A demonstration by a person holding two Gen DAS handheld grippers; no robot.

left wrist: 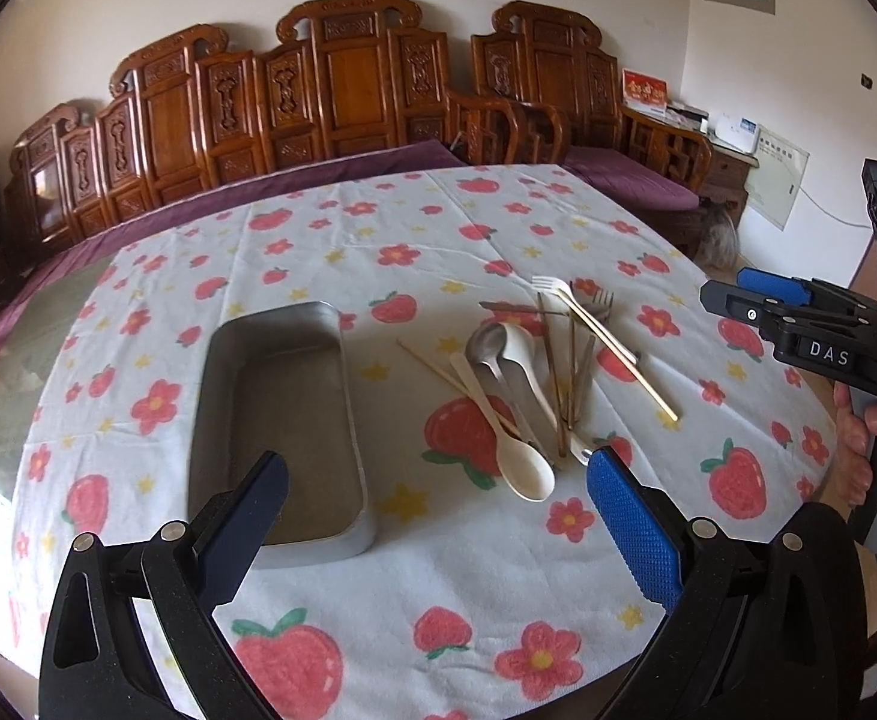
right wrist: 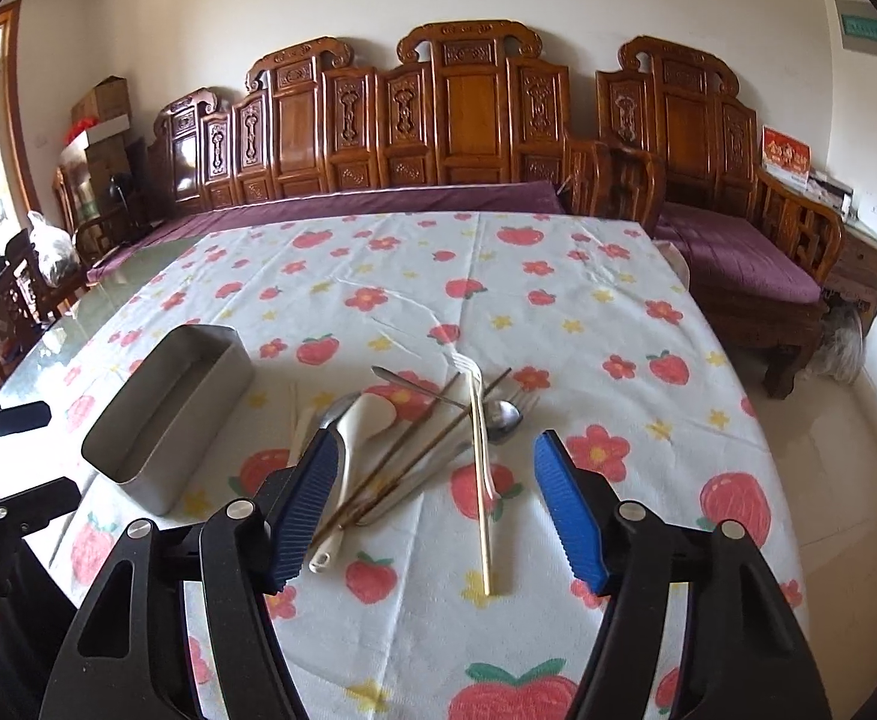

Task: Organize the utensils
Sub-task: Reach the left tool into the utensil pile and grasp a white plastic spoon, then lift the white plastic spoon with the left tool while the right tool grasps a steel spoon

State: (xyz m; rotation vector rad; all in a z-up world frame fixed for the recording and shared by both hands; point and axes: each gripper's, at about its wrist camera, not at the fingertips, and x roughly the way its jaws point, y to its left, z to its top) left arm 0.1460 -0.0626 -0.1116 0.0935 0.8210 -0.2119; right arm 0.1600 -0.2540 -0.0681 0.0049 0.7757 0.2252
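A pile of utensils [left wrist: 534, 372] lies on the strawberry-print tablecloth: white spoons [left wrist: 525, 468], a metal spoon [left wrist: 486, 342], a white fork [left wrist: 549, 287], brown chopsticks and a pale chopstick [left wrist: 624, 363]. An empty metal tray [left wrist: 282, 420] sits left of the pile. My left gripper [left wrist: 438, 516] is open, above the table's near side between tray and pile. My right gripper [right wrist: 438, 510] is open, just in front of the pile [right wrist: 426, 438]; it also shows in the left wrist view [left wrist: 756, 300]. The tray shows in the right wrist view [right wrist: 168, 414].
A carved wooden bench with purple cushions [right wrist: 438, 198] runs behind the table. A side cabinet [left wrist: 732, 162] stands at the right. The tablecloth [left wrist: 438, 228] covers most of the table, with bare glass at the left [left wrist: 36, 348].
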